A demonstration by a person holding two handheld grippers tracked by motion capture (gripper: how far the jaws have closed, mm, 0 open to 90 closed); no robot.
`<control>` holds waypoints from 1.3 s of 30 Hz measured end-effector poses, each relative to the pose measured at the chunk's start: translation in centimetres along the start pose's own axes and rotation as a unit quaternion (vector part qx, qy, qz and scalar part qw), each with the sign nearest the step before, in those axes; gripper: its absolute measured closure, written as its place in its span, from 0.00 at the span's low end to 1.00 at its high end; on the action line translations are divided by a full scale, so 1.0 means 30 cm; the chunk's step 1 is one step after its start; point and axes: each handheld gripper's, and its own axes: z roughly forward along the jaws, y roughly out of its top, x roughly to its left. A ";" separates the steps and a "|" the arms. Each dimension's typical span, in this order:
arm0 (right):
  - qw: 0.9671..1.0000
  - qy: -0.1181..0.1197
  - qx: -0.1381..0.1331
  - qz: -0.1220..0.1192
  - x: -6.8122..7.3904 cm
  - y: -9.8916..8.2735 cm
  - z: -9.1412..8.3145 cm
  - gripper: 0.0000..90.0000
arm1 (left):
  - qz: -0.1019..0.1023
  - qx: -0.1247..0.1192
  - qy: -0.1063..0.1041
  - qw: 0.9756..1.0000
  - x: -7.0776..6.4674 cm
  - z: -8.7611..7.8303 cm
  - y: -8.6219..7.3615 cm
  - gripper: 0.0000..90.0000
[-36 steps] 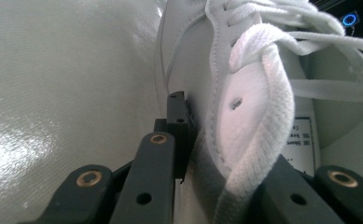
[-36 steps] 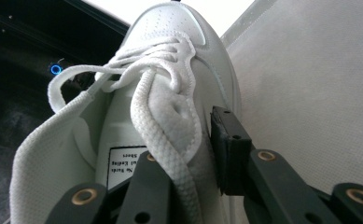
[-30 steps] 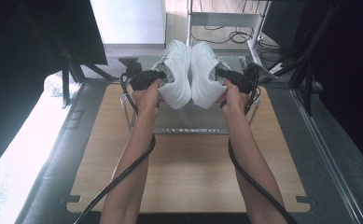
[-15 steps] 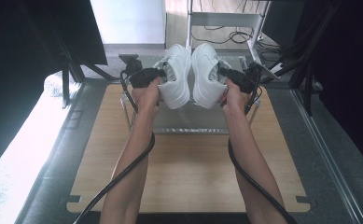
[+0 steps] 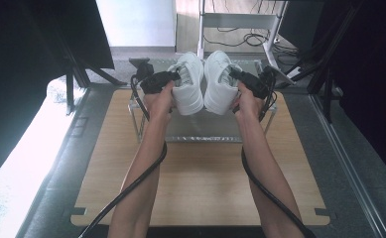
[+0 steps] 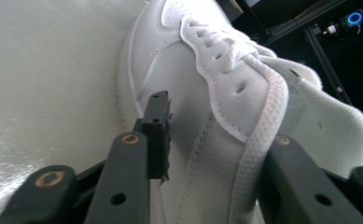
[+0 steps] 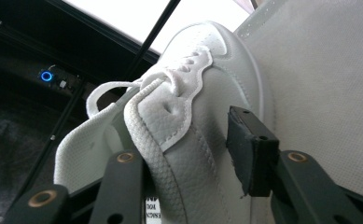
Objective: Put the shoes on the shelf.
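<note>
At the centre we see a wooden board (image 5: 200, 173), with a metal rack (image 5: 200, 133) toward twelve o'clock. A white frame (image 5: 240, 21) and cables (image 5: 252, 38) lie further toward twelve; a dark panel (image 5: 76, 29) stands at ten o'clock.

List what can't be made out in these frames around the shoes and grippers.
- Left gripper: inner jaw sits inside the left shoe, collar hides its pad.
- Right gripper: the right shoe hides its inner jaw likewise.
- Tongue label, right gripper view: cut off by the bottom edge, print too small.
- Shelf, high view: the shoes hide whether their soles rest on it.
</note>
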 end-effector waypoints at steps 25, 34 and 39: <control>0.997 0.068 0.045 -0.011 0.011 0.009 0.019 0.35 | 0.011 0.010 -0.073 0.997 -0.002 -0.008 0.008 0.37; 0.994 0.097 0.052 -0.017 -0.013 0.033 -0.019 0.35 | 0.044 0.020 -0.092 0.995 -0.008 -0.060 0.016 0.33; 0.993 0.106 0.054 -0.027 -0.011 0.038 -0.050 0.35 | 0.062 0.026 -0.104 0.992 -0.007 -0.105 0.002 0.33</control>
